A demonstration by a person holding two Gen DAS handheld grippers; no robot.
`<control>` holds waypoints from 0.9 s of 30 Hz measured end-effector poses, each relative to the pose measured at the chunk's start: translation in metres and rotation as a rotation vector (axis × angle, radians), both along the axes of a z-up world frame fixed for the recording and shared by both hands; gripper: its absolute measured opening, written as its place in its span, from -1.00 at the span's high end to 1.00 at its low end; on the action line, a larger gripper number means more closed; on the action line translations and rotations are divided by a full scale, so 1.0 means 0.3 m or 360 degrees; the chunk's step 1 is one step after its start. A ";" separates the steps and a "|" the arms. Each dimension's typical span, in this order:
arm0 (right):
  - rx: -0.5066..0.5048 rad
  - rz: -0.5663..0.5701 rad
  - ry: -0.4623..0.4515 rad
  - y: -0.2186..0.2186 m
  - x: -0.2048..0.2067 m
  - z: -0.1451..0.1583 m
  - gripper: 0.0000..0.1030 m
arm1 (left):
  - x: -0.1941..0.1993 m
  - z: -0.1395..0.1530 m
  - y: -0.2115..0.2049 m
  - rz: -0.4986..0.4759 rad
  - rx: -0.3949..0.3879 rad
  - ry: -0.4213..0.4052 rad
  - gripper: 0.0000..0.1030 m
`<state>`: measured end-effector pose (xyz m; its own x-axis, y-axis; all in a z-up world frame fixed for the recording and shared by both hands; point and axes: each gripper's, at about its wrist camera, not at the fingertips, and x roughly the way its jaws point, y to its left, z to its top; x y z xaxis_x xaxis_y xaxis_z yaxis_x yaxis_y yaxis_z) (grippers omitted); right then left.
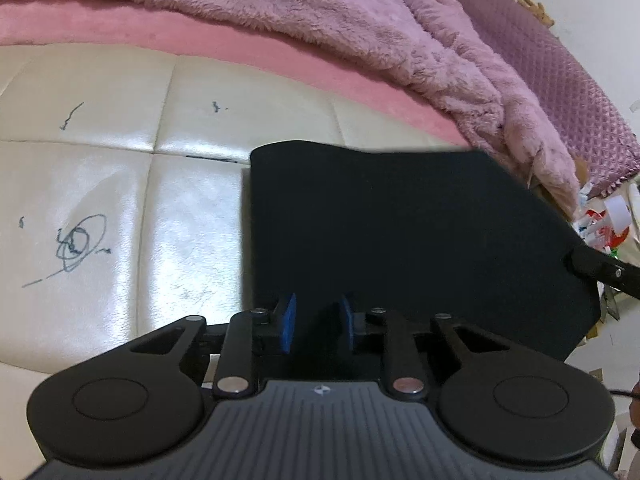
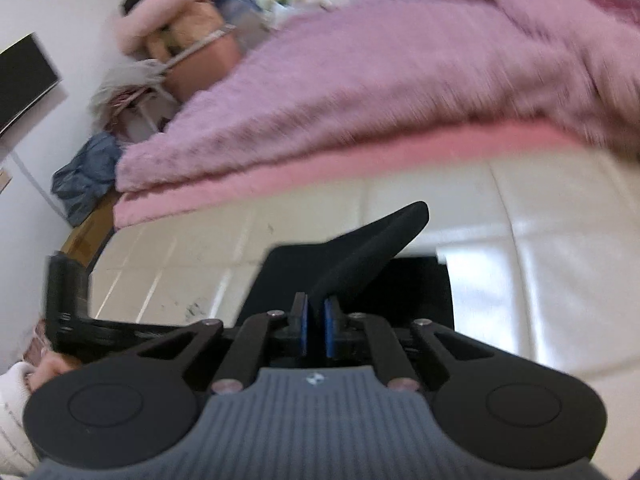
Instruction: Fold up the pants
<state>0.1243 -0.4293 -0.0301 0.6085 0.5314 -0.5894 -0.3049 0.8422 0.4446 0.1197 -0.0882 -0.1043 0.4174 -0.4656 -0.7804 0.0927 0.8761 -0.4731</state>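
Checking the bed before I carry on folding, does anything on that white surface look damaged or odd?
Yes: the white quilted leather-like surface carries dark pen scribbles, a looping tangle left of the black folded pants, plus smaller stray marks further up. Nothing looks torn or spilled.

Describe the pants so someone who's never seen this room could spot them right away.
Start at the fluffy pink blanket heaped on the bed. Just in front of it lies a glossy cream quilted surface. The pants are the flat black cloth there, the only dark thing on it.

Matt black cloth pants (image 1: 400, 232) on glossy cream padded surface (image 1: 120, 200), fluffy blanket (image 1: 360, 32).
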 end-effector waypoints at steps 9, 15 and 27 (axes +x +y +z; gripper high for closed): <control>-0.0274 -0.0203 0.0337 -0.067 0.060 -0.261 0.95 | 0.018 -0.050 -0.068 -0.0101 0.0031 0.0030 0.54; -0.0348 -0.0220 0.0431 -0.052 0.080 -0.365 0.95 | 0.018 -0.109 -0.066 -0.0051 0.0085 0.0085 0.89; -0.0448 -0.0250 0.0257 -0.058 -0.025 -0.314 0.65 | 0.002 -0.019 -0.063 -0.0115 0.0139 0.0024 0.73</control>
<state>0.1168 -0.4467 -0.1243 0.5571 0.2420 -0.7944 -0.1066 0.9695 0.2206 0.1203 -0.1070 -0.1101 0.3733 -0.4237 -0.8253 0.1503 0.9055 -0.3969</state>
